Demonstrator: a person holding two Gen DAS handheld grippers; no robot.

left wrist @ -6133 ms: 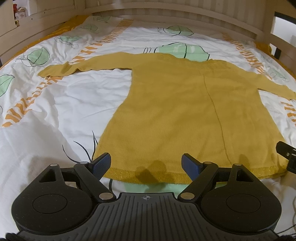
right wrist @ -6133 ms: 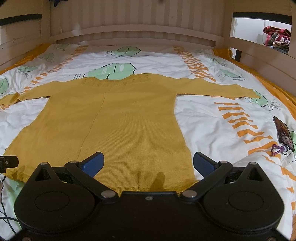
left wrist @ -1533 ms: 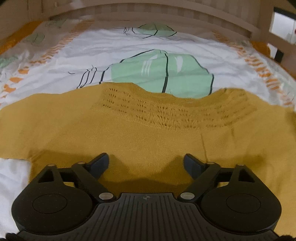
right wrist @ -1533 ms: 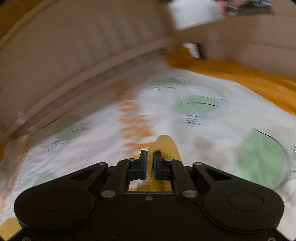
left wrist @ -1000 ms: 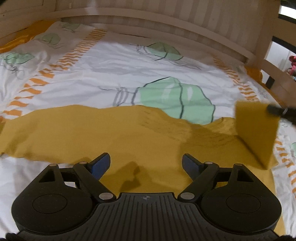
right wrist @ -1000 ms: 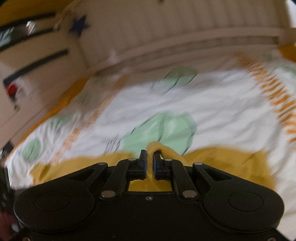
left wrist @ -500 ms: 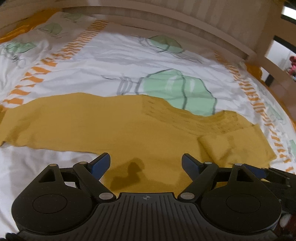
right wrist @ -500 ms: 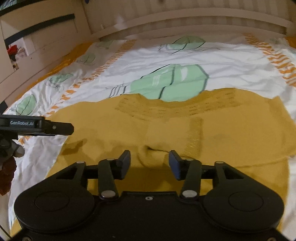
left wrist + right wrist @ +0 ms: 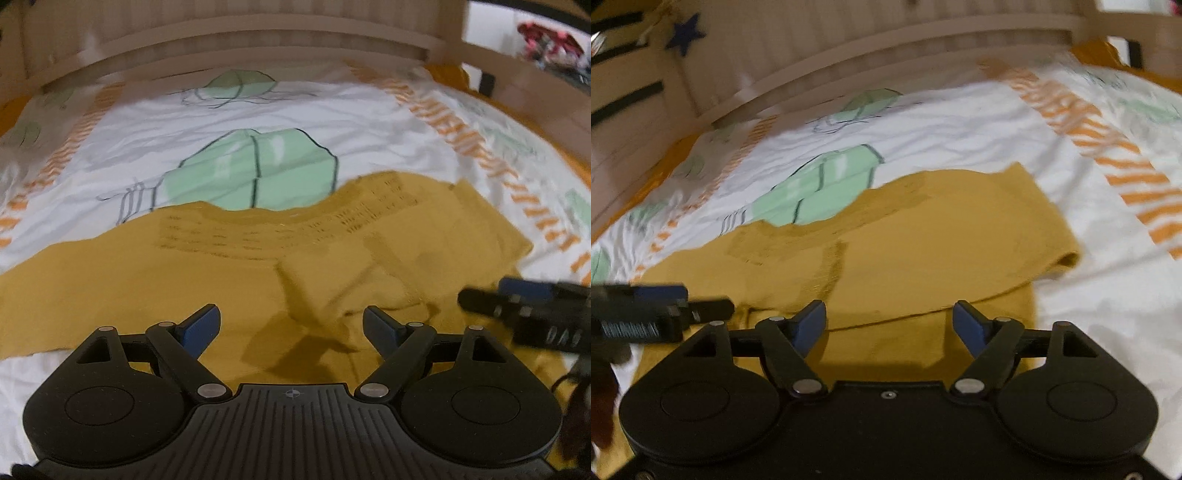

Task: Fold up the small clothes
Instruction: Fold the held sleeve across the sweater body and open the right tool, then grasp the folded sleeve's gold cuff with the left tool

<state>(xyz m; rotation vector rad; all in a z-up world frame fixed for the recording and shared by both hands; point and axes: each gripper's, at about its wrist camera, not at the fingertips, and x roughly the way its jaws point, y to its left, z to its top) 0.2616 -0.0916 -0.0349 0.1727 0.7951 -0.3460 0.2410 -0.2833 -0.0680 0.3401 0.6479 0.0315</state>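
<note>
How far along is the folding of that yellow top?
Only the first fold looks done: the right sleeve lies folded across the chest of the mustard sweater. Nothing is in hand; the left gripper and right gripper are both open above the fabric. The left sleeve is spread out, and the body is unfolded.

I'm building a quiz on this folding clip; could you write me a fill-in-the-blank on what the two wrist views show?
1. The mustard sweater lies on a ____.
2. The right sleeve is ____ over the sweater's body.
3. The jaws of the left gripper are ____.
4. The right gripper holds ____.

Missing words: bed; folded; open; nothing
</note>
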